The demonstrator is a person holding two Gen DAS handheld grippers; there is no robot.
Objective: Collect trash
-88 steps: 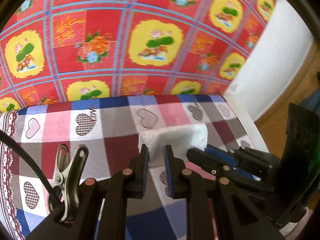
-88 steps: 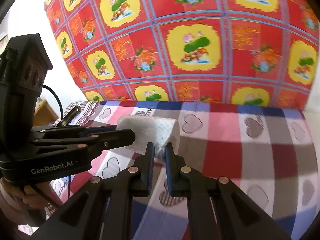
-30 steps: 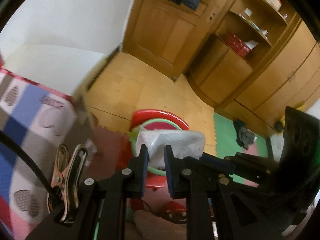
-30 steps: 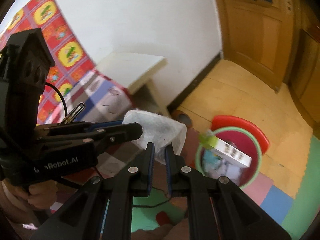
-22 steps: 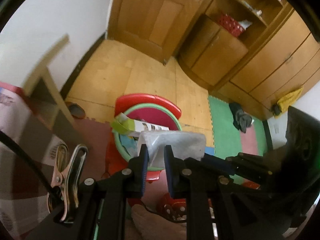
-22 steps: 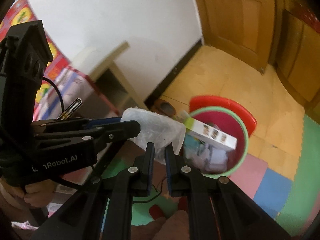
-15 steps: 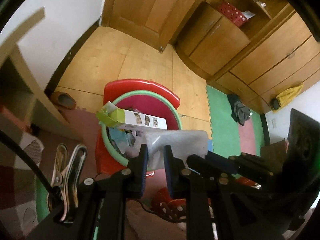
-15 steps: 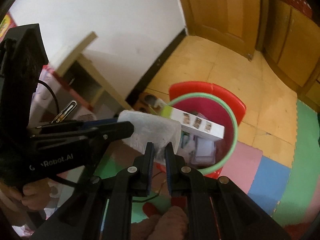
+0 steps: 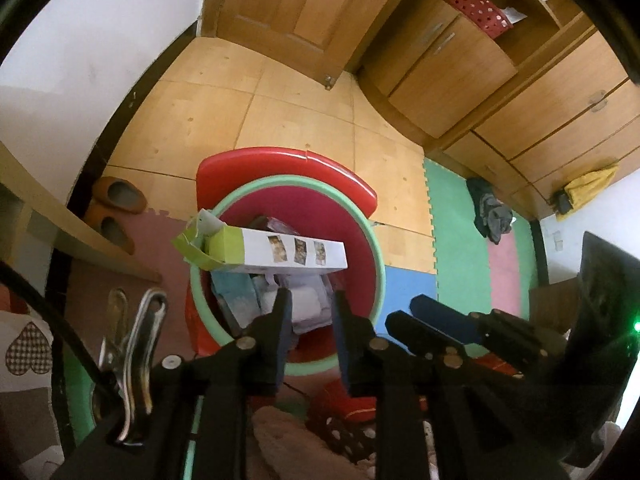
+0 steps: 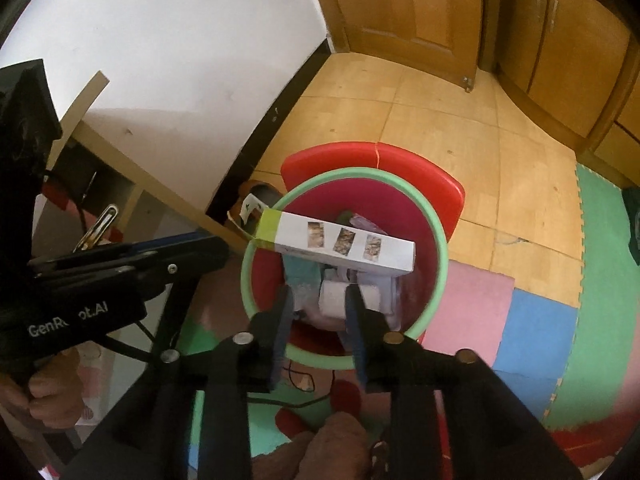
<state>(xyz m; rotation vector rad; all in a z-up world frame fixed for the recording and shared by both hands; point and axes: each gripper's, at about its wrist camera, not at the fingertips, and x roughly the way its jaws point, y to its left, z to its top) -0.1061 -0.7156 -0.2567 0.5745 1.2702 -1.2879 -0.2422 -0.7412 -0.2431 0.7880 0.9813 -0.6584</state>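
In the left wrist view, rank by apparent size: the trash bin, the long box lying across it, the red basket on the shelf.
1. Trash bin, largest.
2. Long box.
3. Red basket, smallest, though it sits much farther from the camera, so its true size is unsure.

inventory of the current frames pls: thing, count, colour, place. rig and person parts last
bin: 1, red with a green rim, on the floor under both grippers
red lid: 1, red, behind the bin
long box: 1, white with a green end, lying across the bin rim
white wad: 1, white, in the bin among other trash
slippers: 2, orange-brown, by the wall
foam mats: several, green, pink, blue, on the floor
red basket: 1, on the cabinet shelf
left gripper: black, jaws just opened, empty
right gripper: black, jaws just opened, empty
hand: 1, holding the left gripper's handle
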